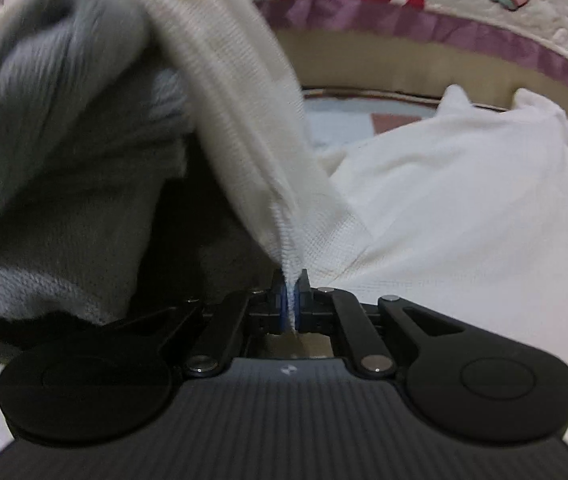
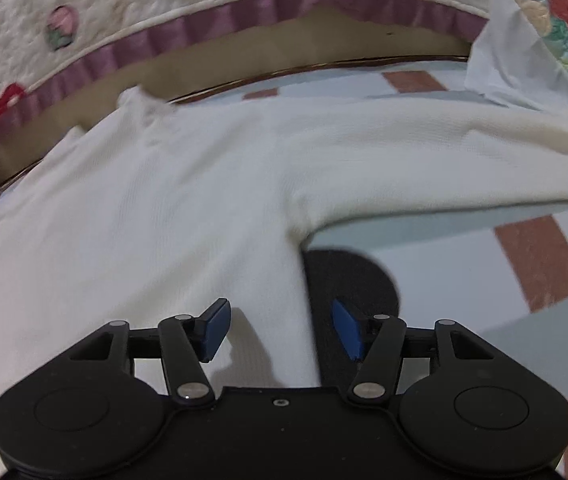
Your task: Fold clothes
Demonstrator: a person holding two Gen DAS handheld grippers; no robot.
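Note:
A cream-white knit sweater (image 2: 164, 208) lies spread on the checked bed sheet (image 2: 464, 264), one sleeve (image 2: 424, 152) stretched out to the right. My right gripper (image 2: 280, 330) hovers open over the sweater's side edge just below the armpit, nothing between its blue pads (image 2: 216, 330). In the left wrist view my left gripper (image 1: 291, 300) is shut on a ribbed edge of the sweater (image 1: 244, 120), which rises up and left from the jaws and shows its grey fleecy inside (image 1: 64, 140). The rest of the sweater body (image 1: 464, 208) lies flat to the right.
A quilted cream bedspread (image 2: 144, 4) with a purple ruffle (image 2: 188, 28) and red and pink motifs hangs along the far side. A floral patchwork quilt (image 2: 564, 32) and a white cloth (image 2: 500, 68) sit at the back right. A dark round shadow (image 2: 348, 280) falls on the sheet by my right gripper.

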